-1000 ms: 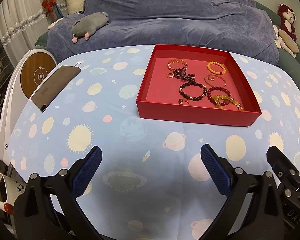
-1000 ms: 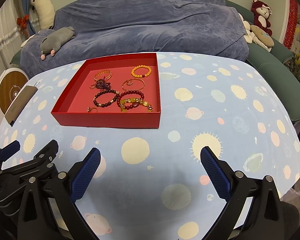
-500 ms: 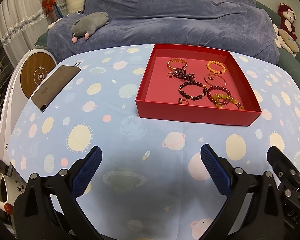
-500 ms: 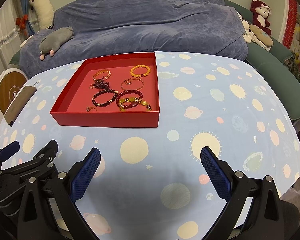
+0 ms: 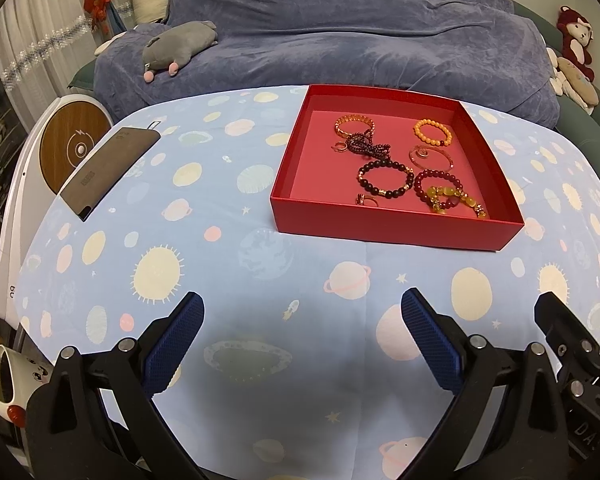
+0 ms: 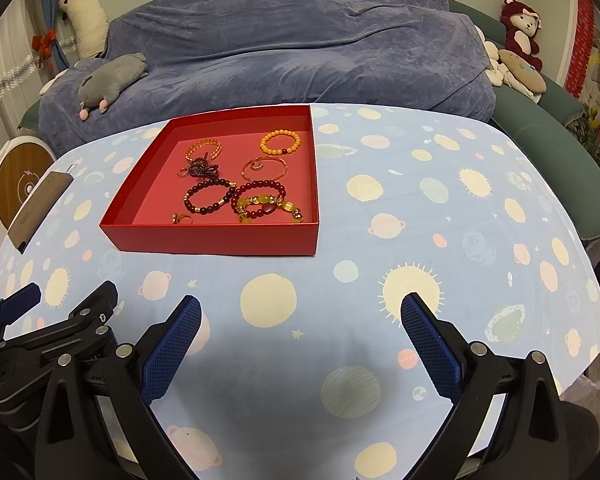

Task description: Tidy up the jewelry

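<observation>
Jewelry (image 5: 386,179): beaded bracelets, rings, in red tray (image 5: 380,228).

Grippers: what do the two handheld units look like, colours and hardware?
Both match. The left gripper and right gripper have black angular frames with silver bolts or rivets at the joints, and two fingers each faced with blue cross-hatched textured pads. White lettering, partly readable as "DA", shows on the black body at the left view's lower right. No cables or sleeves visible.
</observation>
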`<control>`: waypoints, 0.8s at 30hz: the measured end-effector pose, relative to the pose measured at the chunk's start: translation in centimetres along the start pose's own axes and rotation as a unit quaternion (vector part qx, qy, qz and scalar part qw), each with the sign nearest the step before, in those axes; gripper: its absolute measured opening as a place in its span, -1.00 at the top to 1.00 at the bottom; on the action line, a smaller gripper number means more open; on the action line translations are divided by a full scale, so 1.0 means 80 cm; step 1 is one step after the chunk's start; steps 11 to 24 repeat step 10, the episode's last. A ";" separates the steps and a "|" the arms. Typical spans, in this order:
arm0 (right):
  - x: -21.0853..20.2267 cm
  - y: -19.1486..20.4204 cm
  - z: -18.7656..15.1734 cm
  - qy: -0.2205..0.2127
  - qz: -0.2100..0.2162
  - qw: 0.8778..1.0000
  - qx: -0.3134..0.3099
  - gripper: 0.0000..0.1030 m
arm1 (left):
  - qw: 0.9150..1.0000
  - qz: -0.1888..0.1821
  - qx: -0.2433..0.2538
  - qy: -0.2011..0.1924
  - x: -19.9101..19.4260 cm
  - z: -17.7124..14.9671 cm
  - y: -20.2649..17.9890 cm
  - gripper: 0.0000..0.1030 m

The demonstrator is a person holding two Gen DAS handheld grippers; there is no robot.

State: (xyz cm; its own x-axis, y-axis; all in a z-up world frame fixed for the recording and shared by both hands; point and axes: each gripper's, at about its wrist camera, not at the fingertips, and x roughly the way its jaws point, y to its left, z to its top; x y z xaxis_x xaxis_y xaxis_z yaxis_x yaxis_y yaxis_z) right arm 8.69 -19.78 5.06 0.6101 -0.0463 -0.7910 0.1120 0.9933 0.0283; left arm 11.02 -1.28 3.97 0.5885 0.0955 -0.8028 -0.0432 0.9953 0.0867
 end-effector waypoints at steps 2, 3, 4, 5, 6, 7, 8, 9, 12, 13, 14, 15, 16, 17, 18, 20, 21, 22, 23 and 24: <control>0.000 -0.002 -0.001 0.000 0.000 1.000 0.001 -0.87 | 1.000 0.001 0.001 -0.001 0.000 0.000 -0.001 -0.84; 0.000 -0.001 0.000 0.000 0.000 1.000 0.000 -0.87 | 1.000 0.000 0.001 0.000 0.000 0.000 -0.001 -0.84; 0.000 -0.001 0.000 0.000 -0.001 1.000 0.001 -0.87 | 1.000 0.001 0.000 -0.001 0.000 0.000 -0.001 -0.84; 0.000 -0.002 0.000 0.000 -0.001 1.000 0.001 -0.87 | 1.000 0.002 0.000 -0.002 0.000 0.000 -0.001 -0.84; 0.000 -0.002 0.000 0.000 -0.001 1.000 0.001 -0.87 | 1.000 0.002 0.000 -0.003 0.000 0.000 -0.001 -0.84; 0.000 -0.003 -0.001 0.000 -0.002 1.000 0.000 -0.87 | 1.000 0.002 0.000 -0.002 0.001 0.000 -0.001 -0.84; 0.001 -0.002 0.000 0.001 -0.003 1.000 0.000 -0.87 | 1.000 0.002 0.000 -0.002 0.001 0.000 -0.002 -0.84; 0.001 -0.004 -0.001 0.001 -0.003 1.000 0.000 -0.87 | 1.000 0.002 0.000 -0.002 0.001 0.000 -0.002 -0.84; 0.001 -0.003 -0.001 0.001 -0.003 1.000 0.000 -0.87 | 1.000 0.002 0.000 -0.003 0.002 0.001 -0.002 -0.84; 0.001 -0.003 -0.001 0.001 -0.003 1.000 0.000 -0.87 | 1.000 0.002 0.000 -0.003 0.002 0.001 -0.002 -0.84; 0.001 -0.003 -0.001 0.001 -0.003 1.000 0.000 -0.87 | 1.000 0.002 0.000 -0.003 0.002 0.001 -0.002 -0.84; 0.001 -0.003 -0.001 0.001 -0.003 1.000 0.000 -0.87 | 1.000 0.002 0.000 -0.003 0.002 0.001 -0.002 -0.84; 0.001 -0.003 -0.001 0.001 -0.003 1.000 0.000 -0.87 | 1.000 0.002 0.000 -0.003 0.002 0.001 -0.002 -0.84; 0.001 -0.003 -0.001 0.001 -0.003 1.000 0.000 -0.87 | 1.000 0.002 0.000 -0.003 0.002 0.001 -0.002 -0.84; 0.001 -0.003 -0.001 0.001 -0.003 1.000 0.000 -0.87 | 1.000 0.002 0.000 -0.003 0.002 0.001 -0.002 -0.84; 0.001 -0.003 -0.001 0.001 -0.003 1.000 0.000 -0.87 | 1.000 0.002 0.000 -0.003 0.002 0.001 -0.002 -0.84; 0.001 -0.003 -0.001 0.001 -0.003 1.000 0.000 -0.87 | 1.000 0.002 0.000 -0.003 0.002 0.001 -0.002 -0.84; 0.001 -0.003 -0.001 0.001 -0.003 1.000 0.000 -0.87 | 1.000 0.002 0.000 -0.003 0.002 0.001 -0.002 -0.84; 0.001 -0.003 -0.001 0.001 -0.003 1.000 0.000 -0.87 | 1.000 0.002 0.000 -0.003 0.002 0.001 -0.002 -0.84; 0.001 -0.003 -0.001 0.001 -0.003 1.000 0.000 -0.87 | 1.000 0.002 0.000 -0.003 0.002 0.001 -0.002 -0.84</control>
